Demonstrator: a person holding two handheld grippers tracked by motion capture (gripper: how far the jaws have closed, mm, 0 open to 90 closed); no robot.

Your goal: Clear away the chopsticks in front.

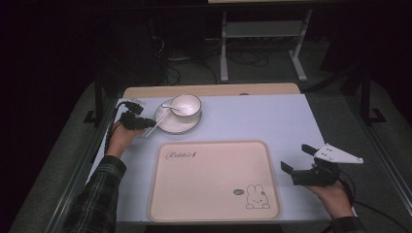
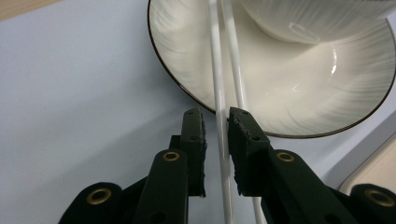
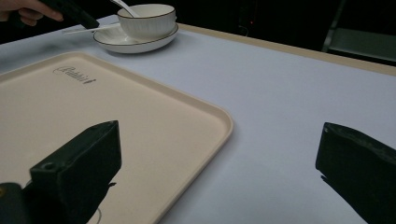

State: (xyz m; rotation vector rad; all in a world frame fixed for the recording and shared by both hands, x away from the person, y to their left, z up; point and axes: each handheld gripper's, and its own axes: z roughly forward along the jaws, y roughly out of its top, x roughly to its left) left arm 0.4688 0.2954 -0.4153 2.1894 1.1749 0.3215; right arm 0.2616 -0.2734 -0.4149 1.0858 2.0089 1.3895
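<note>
A pair of white chopsticks lies with its far end on a white plate. On the plate stands a white bowl with a spoon in it. My left gripper has its jaws almost together around one chopstick. The right pad touches it and a thin gap shows at the left pad. The other chopstick runs under the right jaw. My right gripper stands wide open over bare table, right of the tray.
A beige tray with a rabbit drawing lies at the front middle of the pale blue table. Beyond the table's far wooden edge the floor is dark, with a metal stand and cables.
</note>
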